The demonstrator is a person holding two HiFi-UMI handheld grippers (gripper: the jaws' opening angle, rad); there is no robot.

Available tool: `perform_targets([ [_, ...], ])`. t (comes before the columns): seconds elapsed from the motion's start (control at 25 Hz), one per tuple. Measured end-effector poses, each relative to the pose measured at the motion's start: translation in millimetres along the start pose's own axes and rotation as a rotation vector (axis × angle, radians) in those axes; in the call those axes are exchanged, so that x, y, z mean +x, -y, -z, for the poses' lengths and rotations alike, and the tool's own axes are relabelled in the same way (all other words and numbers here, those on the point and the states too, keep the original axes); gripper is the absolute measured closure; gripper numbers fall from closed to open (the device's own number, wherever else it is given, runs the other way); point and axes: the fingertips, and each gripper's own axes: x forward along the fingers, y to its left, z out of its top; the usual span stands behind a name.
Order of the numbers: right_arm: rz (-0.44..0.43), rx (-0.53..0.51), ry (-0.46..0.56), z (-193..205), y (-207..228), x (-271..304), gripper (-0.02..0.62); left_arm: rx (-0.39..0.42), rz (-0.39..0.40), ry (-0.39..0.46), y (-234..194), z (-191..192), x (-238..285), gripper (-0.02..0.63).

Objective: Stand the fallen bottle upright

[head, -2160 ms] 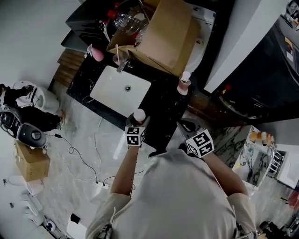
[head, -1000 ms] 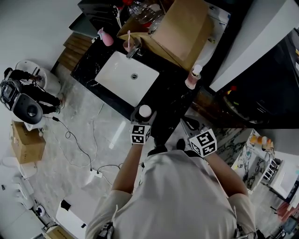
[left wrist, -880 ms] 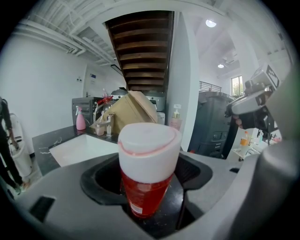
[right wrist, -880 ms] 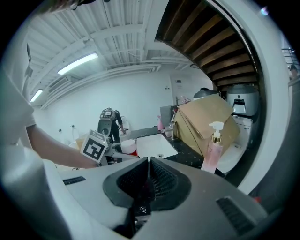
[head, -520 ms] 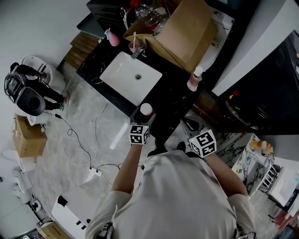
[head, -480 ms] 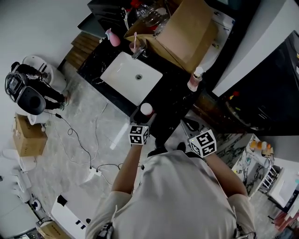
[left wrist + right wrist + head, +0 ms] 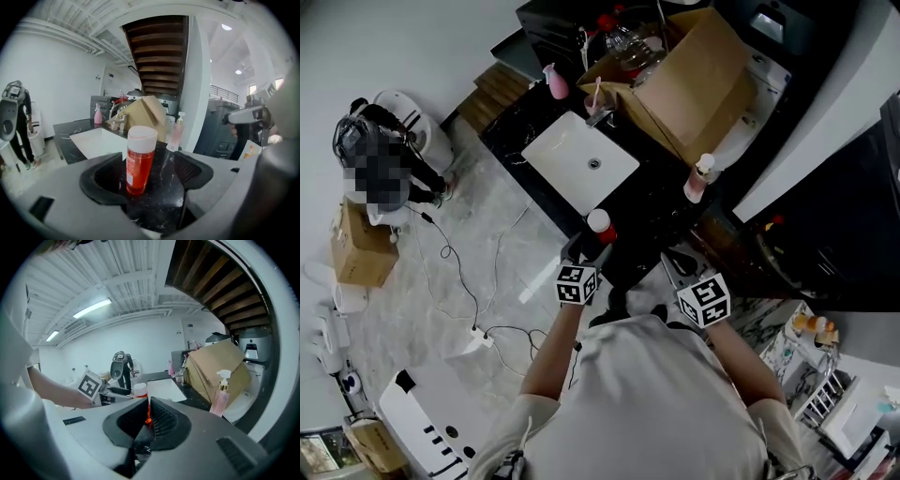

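We see a black marbled tabletop (image 7: 652,202) with a white sink (image 7: 581,161) set into it. Behind the sink stands an open cardboard box (image 7: 694,80). A pink pump bottle (image 7: 700,180) stands beside that box, and a pink spray bottle (image 7: 555,82) stands at the far corner. Cables (image 7: 455,277) trail across the pale floor (image 7: 478,225).

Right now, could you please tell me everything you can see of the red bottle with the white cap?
The red bottle is a slim cylinder, seemingly clear plastic holding orange-red liquid, with a flat white cap and a pale label on its side. It stands upright on the black marbled counter, between the jaws of the left hand-held gripper, which have just been opening; neither pad touches it, so only the counter does.
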Motion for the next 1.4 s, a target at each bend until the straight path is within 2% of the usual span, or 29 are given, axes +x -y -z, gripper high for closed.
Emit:
perform_targets([
  [0.12,-0.008,-0.011,0.010,-2.1,0.6,-10.8,0.557,-0.045,-0.010,-0.001,8.7,1.2,-12.3,0.264],
  [0.56,-0.063,-0.021,0.021,5.1,-5.7,-26.2,0.557,-0.064,-0.006,0.052,46.9,-10.6,-62.4,0.273],
  [0.76,-0.093,-0.018,0.057,-7.5,-22.4,-18.1,0.557,-0.040,0.000,0.043,46.4,-13.9,-83.9,0.325],
  [1.08,-0.077,-0.023,0.066,-21.3,-58.3,1.9,0.557,0.022,0.023,0.048,23.8,-25.8,-120.7,0.403],
  [1.4,-0.041,-0.014,0.084,-37.1,-94.3,6.9,0.557,0.017,0.082,0.056,10.4,-30.2,-157.1,0.498],
])
